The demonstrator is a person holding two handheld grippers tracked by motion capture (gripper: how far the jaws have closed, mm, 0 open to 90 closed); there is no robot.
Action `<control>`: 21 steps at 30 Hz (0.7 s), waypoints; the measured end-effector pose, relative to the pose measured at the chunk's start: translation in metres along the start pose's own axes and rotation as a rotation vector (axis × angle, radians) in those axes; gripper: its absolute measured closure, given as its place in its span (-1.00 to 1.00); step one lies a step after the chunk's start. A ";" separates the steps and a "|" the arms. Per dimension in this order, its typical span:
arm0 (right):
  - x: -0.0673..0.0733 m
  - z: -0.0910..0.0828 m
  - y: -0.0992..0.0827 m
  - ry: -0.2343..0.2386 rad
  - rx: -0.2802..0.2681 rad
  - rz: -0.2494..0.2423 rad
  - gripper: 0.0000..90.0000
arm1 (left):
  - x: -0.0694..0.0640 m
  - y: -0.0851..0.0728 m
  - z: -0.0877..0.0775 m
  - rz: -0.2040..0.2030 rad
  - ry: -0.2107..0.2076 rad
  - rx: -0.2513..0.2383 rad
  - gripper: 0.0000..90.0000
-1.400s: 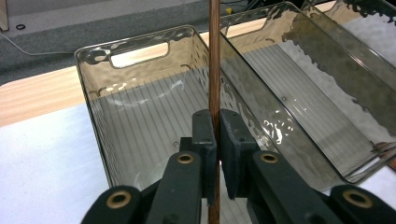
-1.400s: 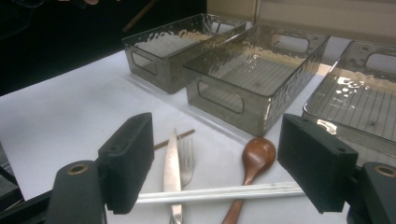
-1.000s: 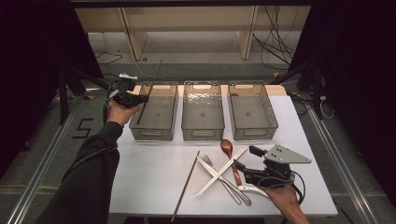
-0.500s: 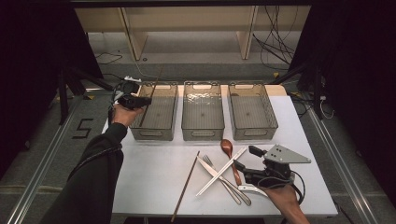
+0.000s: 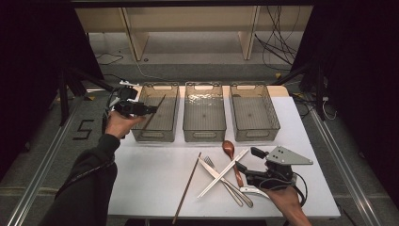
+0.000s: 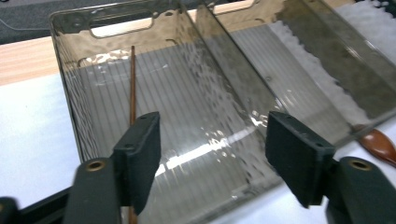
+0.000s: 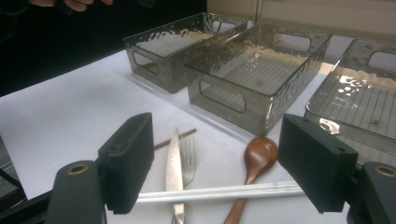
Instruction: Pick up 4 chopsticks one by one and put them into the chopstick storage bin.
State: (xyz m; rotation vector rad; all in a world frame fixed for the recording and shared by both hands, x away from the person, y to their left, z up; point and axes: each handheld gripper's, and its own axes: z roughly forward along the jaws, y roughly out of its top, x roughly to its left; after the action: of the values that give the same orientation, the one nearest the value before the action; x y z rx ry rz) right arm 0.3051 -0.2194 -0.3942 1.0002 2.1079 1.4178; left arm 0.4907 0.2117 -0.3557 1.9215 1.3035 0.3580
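High view: the left gripper (image 5: 149,109), jaws just opening and gripping nothing, has let the brown chopstick (image 5: 154,112) drop into the bin (image 5: 155,134) nearest the table's left edge. Lift clear without snagging it. The right gripper (image 5: 238,165) gapes over the cutlery (image 5: 221,174).

We see wooden spoon (image 5: 229,149), fork (image 5: 210,163), knife (image 5: 226,181) lying just before the middle bin (image 5: 203,134).

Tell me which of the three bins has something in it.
The left bin, next to the left tool: a brown chopstick lies in it. The middle bin and right bin hold nothing.
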 end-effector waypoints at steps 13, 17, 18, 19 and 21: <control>0.002 0.000 0.000 -0.003 0.004 -0.009 -0.38 | -0.046 -0.032 -0.029 0.067 -0.041 0.021 -0.51; 0.002 -0.001 0.000 -0.003 0.003 -0.012 -0.38 | -0.060 -0.045 -0.026 0.106 -0.042 0.066 -0.53; 0.002 -0.001 0.000 -0.003 0.003 -0.012 -0.38 | -0.063 -0.050 -0.024 0.119 -0.040 0.080 -0.53; 0.002 -0.001 0.000 -0.004 0.003 -0.012 -0.38 | -0.067 -0.054 -0.022 0.124 -0.043 0.092 -0.53; 0.002 -0.002 0.000 -0.002 0.000 -0.009 -0.38 | -0.072 -0.062 -0.018 0.133 -0.049 0.125 -0.55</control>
State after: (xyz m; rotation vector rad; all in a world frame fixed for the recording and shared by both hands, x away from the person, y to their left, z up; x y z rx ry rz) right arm 0.3029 -0.2193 -0.3935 0.9904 2.1080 1.4115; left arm 0.4069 0.1671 -0.3759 2.1157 1.1940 0.2999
